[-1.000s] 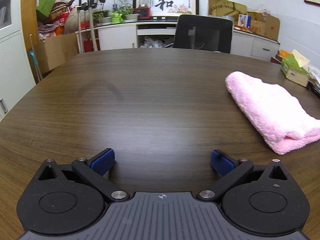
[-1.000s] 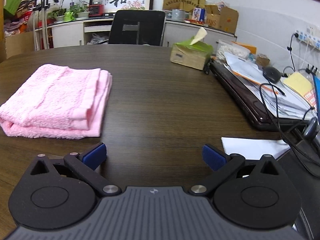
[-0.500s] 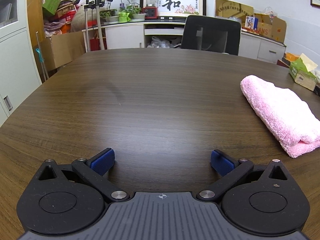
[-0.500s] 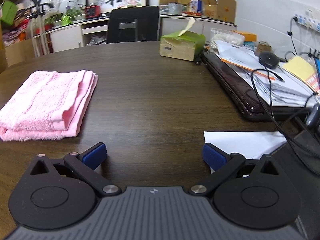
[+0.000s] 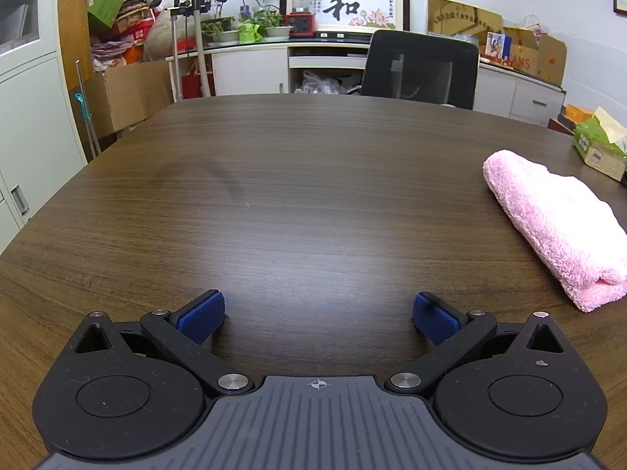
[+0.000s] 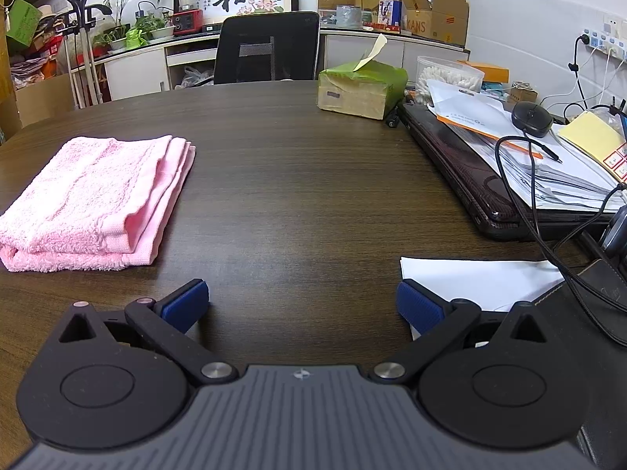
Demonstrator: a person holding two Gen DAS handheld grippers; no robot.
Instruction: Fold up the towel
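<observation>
The soft pink folded towel (image 6: 94,199) is lying on the dark wooden bench (image 6: 298,180), long side pointing away. It is sitting between the two, right of the left hand-held gripper (image 5: 318,315) and left of the right hand-held gripper (image 6: 301,305). The right one looks nearer. Both are gaping wide and holding nothing.

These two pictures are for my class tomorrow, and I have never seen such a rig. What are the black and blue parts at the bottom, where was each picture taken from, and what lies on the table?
A person holds a two-finger tool in each hand, and each carries a camera looking forward along its blue-tipped fingers. One picture is from the left tool, the other from the right tool. Both tools are open and hold nothing. On the table lies a folded pink towel, touched by neither tool. The right view also shows a tissue box, a laptop under papers, and a white sheet.
</observation>
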